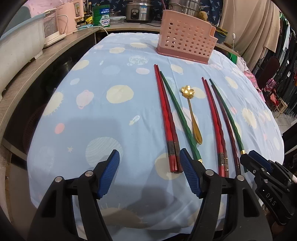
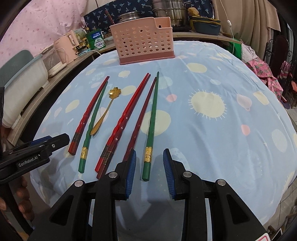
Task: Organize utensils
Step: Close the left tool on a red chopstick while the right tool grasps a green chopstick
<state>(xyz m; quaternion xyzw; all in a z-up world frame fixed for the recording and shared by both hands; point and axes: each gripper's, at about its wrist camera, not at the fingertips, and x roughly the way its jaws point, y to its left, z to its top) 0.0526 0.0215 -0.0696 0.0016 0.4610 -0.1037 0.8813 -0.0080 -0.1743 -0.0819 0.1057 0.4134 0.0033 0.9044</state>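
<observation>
On the blue planet-print cloth (image 1: 96, 115) lie two red chopstick pairs (image 1: 165, 111) (image 2: 126, 118), a dark maroon chopstick (image 2: 140, 120), two green chopsticks (image 1: 178, 111) (image 2: 153, 120) and a gold flower-bowl spoon (image 1: 193, 115) (image 2: 105, 113). A pink perforated holder (image 1: 185, 37) (image 2: 143, 42) stands upright at the far edge. My left gripper (image 1: 149, 161) is open over bare cloth, its right finger beside the butt ends of the left red pair. My right gripper (image 2: 149, 153) is open, its fingers straddling the gold-banded end of the right green chopstick without touching it.
A wooden shelf (image 1: 37, 77) along the left carries a white tub (image 1: 18, 50) and pink appliances. Steel pots (image 2: 167, 11) and boxes stand behind the holder. Clothes hang at the right. The other gripper shows at each view's edge; a hand holds the left one.
</observation>
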